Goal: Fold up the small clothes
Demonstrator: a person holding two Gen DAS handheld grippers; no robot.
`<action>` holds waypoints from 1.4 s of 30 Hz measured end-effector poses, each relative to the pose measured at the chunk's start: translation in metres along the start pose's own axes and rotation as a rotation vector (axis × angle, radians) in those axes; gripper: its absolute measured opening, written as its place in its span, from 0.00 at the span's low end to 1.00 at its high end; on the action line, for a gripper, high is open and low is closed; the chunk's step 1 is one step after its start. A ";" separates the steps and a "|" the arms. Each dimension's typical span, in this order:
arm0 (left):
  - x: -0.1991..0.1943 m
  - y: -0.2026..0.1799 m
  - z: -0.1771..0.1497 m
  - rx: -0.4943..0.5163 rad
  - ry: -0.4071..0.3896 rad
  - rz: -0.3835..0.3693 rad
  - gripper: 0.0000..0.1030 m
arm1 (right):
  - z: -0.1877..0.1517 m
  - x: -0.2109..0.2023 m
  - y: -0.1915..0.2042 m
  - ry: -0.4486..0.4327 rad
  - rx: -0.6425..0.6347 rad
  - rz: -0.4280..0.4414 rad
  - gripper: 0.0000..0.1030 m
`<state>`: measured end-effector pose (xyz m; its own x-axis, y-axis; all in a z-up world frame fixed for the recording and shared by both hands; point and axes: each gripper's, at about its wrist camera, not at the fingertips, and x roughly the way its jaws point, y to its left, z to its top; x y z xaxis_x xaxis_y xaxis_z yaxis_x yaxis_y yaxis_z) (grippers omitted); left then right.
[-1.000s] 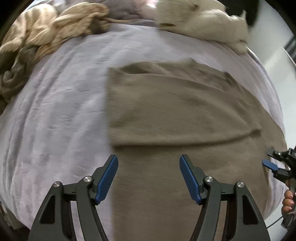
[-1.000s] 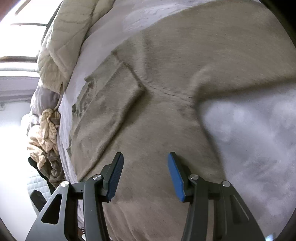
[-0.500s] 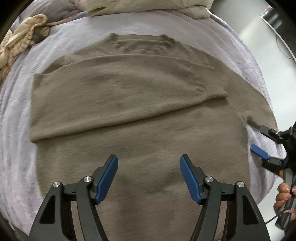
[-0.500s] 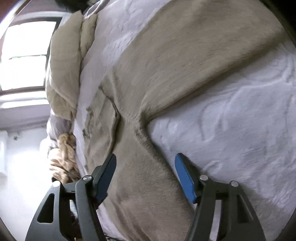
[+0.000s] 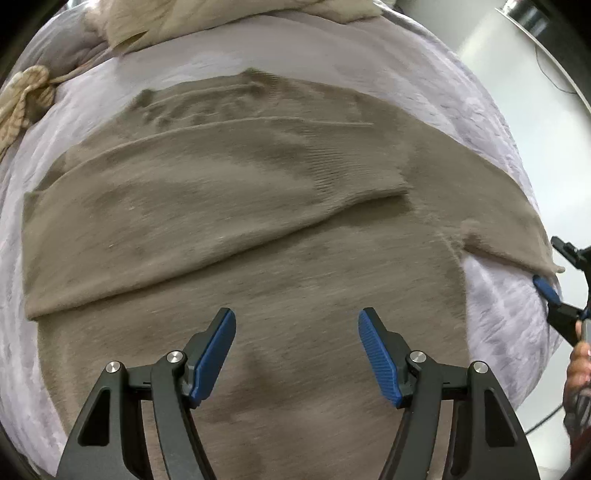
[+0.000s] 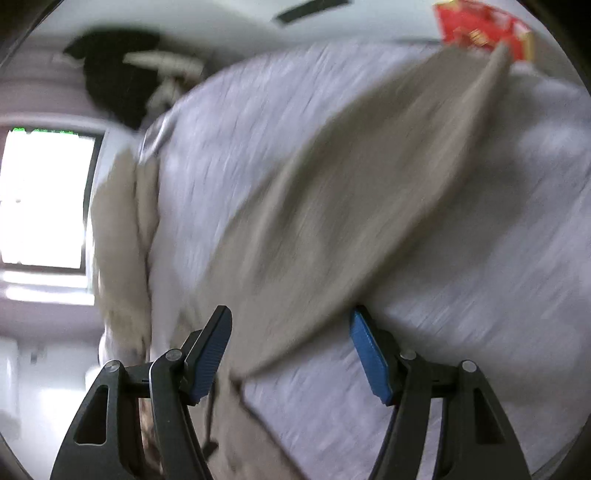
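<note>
A taupe knit sweater (image 5: 258, 221) lies flat on a pale lilac bedspread (image 5: 491, 317). One sleeve is folded across its chest; the other sleeve (image 5: 509, 221) stretches out to the right. My left gripper (image 5: 296, 350) hovers open above the sweater's lower body, nothing between its fingers. My right gripper (image 5: 550, 273) shows at the far right edge, open beside the outstretched sleeve's cuff. The right wrist view is blurred: the right gripper (image 6: 291, 354) is open just above that sleeve (image 6: 351, 221), which runs away toward the upper right.
A beige quilt (image 5: 229, 18) and a striped cream garment (image 5: 22, 99) are piled at the far end of the bed. A person's hand (image 5: 578, 365) holds the right gripper. A bright window (image 6: 44, 199), dark clothing (image 6: 114, 77) and a red packet (image 6: 480, 29) lie beyond the bed.
My left gripper has moved right, over the middle of the sweater. My right gripper has swung along the outstretched sleeve toward its cuff. Both stayed open.
</note>
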<state>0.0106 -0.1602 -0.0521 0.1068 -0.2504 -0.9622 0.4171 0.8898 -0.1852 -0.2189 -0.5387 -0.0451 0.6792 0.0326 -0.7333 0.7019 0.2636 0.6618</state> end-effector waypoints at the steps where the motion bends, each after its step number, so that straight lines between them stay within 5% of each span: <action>1: 0.002 -0.006 0.002 0.005 0.000 -0.005 0.67 | 0.006 -0.003 -0.005 -0.019 0.020 -0.009 0.68; 7: 0.007 -0.031 0.012 0.017 -0.012 -0.028 0.67 | 0.035 -0.010 -0.046 -0.091 0.223 0.026 0.68; 9: 0.010 -0.038 0.017 0.020 -0.014 -0.033 0.67 | 0.039 -0.007 -0.057 -0.095 0.298 0.066 0.58; 11: 0.013 -0.043 0.020 0.021 -0.017 -0.035 0.67 | 0.040 -0.002 -0.063 -0.083 0.357 0.123 0.12; 12: 0.013 -0.043 0.021 0.019 -0.020 -0.037 0.67 | 0.040 0.002 -0.066 -0.074 0.393 0.185 0.06; 18: 0.006 -0.030 0.022 0.007 -0.046 -0.031 0.67 | 0.041 0.012 -0.018 -0.041 0.275 0.341 0.06; 23: -0.006 0.001 0.023 -0.020 -0.089 -0.012 0.67 | 0.029 0.039 0.089 0.074 -0.033 0.403 0.06; 28: -0.014 0.044 0.021 -0.097 -0.118 0.015 0.67 | -0.032 0.087 0.211 0.222 -0.414 0.404 0.06; 33: -0.021 0.098 0.008 -0.201 -0.148 0.058 0.67 | -0.148 0.154 0.289 0.421 -0.805 0.334 0.06; 38: -0.016 0.149 -0.005 -0.301 -0.148 0.095 0.67 | -0.258 0.229 0.283 0.587 -1.050 0.109 0.09; 40: -0.010 0.166 -0.011 -0.341 -0.136 0.099 0.67 | -0.263 0.251 0.275 0.630 -1.030 0.022 0.24; 42: -0.007 0.175 -0.015 -0.362 -0.134 0.085 0.67 | -0.261 0.251 0.258 0.644 -0.938 0.035 0.42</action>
<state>0.0692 0.0034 -0.0811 0.2543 -0.1968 -0.9469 0.0588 0.9804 -0.1880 0.0769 -0.2106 -0.0991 0.2685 0.4714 -0.8401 0.0633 0.8616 0.5037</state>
